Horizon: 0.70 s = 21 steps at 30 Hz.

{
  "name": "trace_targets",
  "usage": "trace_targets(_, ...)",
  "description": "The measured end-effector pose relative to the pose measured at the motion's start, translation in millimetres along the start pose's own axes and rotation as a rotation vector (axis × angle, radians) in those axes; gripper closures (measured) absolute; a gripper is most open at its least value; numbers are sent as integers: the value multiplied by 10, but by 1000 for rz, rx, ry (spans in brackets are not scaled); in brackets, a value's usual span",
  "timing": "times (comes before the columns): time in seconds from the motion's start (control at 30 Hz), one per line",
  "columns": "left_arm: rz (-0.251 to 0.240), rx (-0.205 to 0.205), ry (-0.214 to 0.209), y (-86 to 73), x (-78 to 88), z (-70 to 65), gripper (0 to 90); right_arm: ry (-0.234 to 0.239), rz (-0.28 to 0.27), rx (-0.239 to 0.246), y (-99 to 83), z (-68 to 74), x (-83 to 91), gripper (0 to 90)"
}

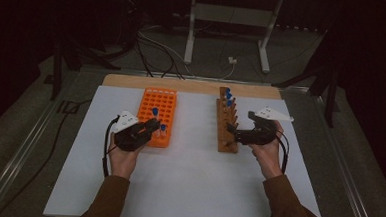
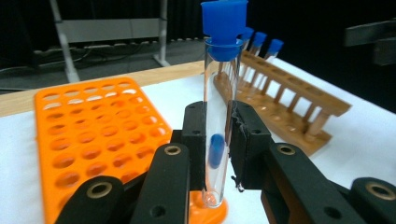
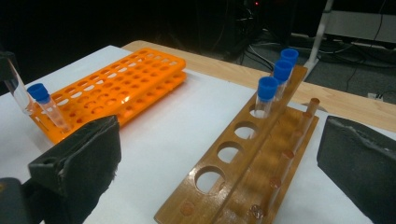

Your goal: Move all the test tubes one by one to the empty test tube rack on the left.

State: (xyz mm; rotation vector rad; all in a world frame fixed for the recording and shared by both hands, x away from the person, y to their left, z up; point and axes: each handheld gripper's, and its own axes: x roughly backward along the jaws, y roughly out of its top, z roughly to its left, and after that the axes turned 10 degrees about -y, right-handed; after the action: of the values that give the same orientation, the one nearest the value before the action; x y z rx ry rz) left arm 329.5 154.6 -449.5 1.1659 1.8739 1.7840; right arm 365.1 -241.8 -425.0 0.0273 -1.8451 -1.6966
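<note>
Nearest, at the near table edge: two forearms in brown sleeves (image 1: 107,199), each hand holding a black gripper.

Left gripper (image 1: 150,129): jaws pinching a clear tube (image 2: 215,126) upright between the pads (image 2: 196,140). Blue stopper (image 2: 224,25) on top of the tube, a small blue piece visible inside lower down. Tube bottom just above the near corner of the orange rack (image 2: 93,135); touching or clear of it, cannot tell. Same held tube seen in the high view at the rack's near right side (image 1: 155,113).

Right gripper (image 1: 233,135): jaws spread wide, nothing between the pads (image 3: 88,154). Positioned at the near end of the wooden rack (image 1: 226,121), open holes of that rack between the two jaws in the right gripper view.

Orange rack: flat plastic grid of many round holes, left half of the table. One blue-capped tube (image 3: 46,108) leaning in its near right corner, just beside the held tube.

Wooden rack (image 3: 252,158): long brown strip with a row of large holes and a row of pegs, right of centre, well apart from the orange rack. Three blue-capped tubes (image 3: 266,95) standing in its far holes; near holes open.

White table top (image 1: 187,178): bare wooden strip along the far edge.

Farthest: grey floor, cables (image 1: 154,46), white metal stand legs (image 1: 190,33).
</note>
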Motion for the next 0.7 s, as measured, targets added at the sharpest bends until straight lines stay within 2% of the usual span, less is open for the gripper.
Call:
trace_targets(0.07,0,-3,14,-28,-28,28,783,-3,-3,-3,-20,-6,2,0)
trace_targets(0.2,34,-27,39,-78,-126,71,783,4,-8,-20,-57,-20,2,0)
trace_targets(0.37,68,-30,63,-147,-239,102,783,11,-2,-25,-110,-25,-3,0)
trace_targets(0.6,113,-21,73,-289,-277,128,784,14,-8,-32,-115,-45,14,0)
trace_targets(0.7,145,-43,68,-357,-290,130,784,17,-6,-29,-121,-38,7,0)
